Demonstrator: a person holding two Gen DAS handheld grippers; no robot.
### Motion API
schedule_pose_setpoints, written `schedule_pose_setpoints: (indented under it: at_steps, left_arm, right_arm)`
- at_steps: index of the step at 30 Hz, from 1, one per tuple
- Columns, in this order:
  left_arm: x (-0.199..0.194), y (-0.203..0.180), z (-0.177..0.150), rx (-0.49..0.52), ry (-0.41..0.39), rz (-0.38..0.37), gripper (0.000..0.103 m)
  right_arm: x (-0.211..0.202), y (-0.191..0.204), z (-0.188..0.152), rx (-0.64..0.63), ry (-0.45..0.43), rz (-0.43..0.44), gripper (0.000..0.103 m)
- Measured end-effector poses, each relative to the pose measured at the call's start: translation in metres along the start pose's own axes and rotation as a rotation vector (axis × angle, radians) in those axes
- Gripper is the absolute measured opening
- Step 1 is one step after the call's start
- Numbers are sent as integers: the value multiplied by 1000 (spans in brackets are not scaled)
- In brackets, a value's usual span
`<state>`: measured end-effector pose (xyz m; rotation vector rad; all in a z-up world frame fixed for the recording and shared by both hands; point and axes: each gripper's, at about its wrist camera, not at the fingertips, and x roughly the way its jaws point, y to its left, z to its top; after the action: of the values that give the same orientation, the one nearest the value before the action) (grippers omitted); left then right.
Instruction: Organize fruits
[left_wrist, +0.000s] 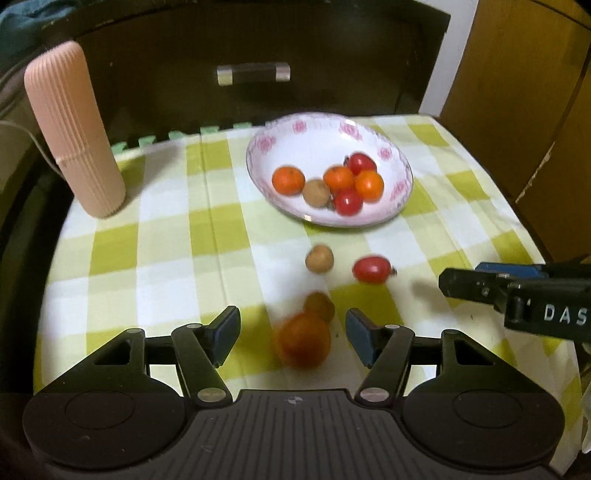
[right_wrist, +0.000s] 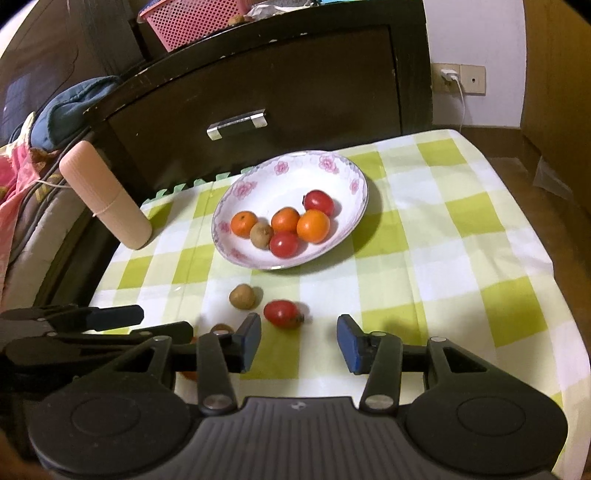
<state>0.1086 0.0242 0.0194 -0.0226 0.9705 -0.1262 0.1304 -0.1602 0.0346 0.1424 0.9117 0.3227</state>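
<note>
A white flowered bowl (left_wrist: 295, 147) (right_wrist: 280, 184) on the green-checked cloth holds three oranges, two red tomatoes and a brown fruit. On the cloth in front of it lie a brown fruit (left_wrist: 319, 258) (right_wrist: 242, 296) and a red tomato (left_wrist: 371, 268) (right_wrist: 283, 314). My left gripper (left_wrist: 291, 336) is open, and a blurred orange (left_wrist: 303, 343) lies between its pads without touching them. A smaller brownish fruit (left_wrist: 319, 305) sits just beyond the orange. My right gripper (right_wrist: 299, 343) is open and holds nothing, with the tomato just ahead of its left finger. Each gripper shows in the other's view (left_wrist: 461, 284) (right_wrist: 110, 317).
A pink ribbed cylinder (left_wrist: 74, 129) (right_wrist: 107, 195) stands at the cloth's back left corner. A dark cabinet with a metal drawer handle (left_wrist: 253, 72) (right_wrist: 236, 122) rises right behind the table. The table's right edge drops off beside wooden furniture (left_wrist: 517, 92).
</note>
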Motion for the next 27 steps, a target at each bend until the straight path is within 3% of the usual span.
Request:
schedule_pose_setpoints:
  at_steps: [19,22,27]
  left_arm:
    - [38,-11,-11,59,21,13,70]
    - [42,-11,-11,59,22,8,67]
    - [43,-13,-14,73,34,33,51]
  right_arm:
    - [12,-6,-11,30,70,16,44]
    - [16,-6,-10,32,78,19,44]
    - [25,-8,-8,38,89,13,44]
